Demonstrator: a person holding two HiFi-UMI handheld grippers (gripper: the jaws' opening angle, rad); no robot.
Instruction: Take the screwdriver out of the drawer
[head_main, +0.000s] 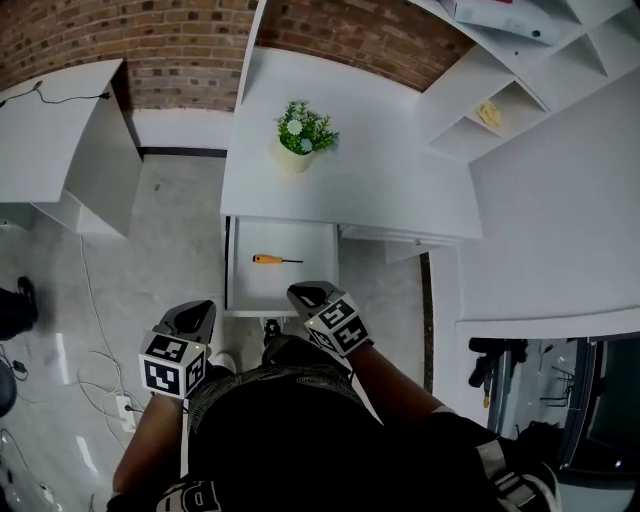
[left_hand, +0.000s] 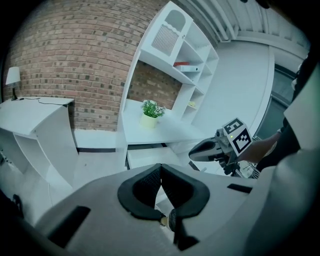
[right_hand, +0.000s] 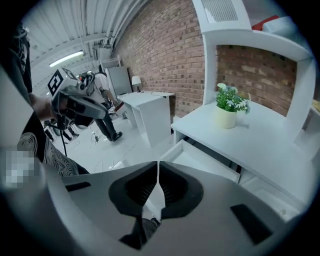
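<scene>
A screwdriver (head_main: 274, 259) with an orange handle and a thin dark shaft lies crosswise in the open white drawer (head_main: 290, 288) under the desk top. Both grippers hover in front of the drawer, nearer to me. In the head view, my right gripper (head_main: 300, 292) is at the drawer's front right corner and my left gripper (head_main: 203, 309) is lower left, over the floor. Each one's jaws meet with nothing between them. The gripper views show the drawer (left_hand: 146, 158) (right_hand: 200, 161) from the side, and the screwdriver is hidden in both.
A small potted plant (head_main: 303, 132) stands on the white desk (head_main: 350, 190). White shelves (head_main: 520, 90) rise at the right, a second white desk (head_main: 60, 140) stands at the left, and cables (head_main: 100, 375) lie on the floor. Behind is a brick wall (head_main: 180, 45).
</scene>
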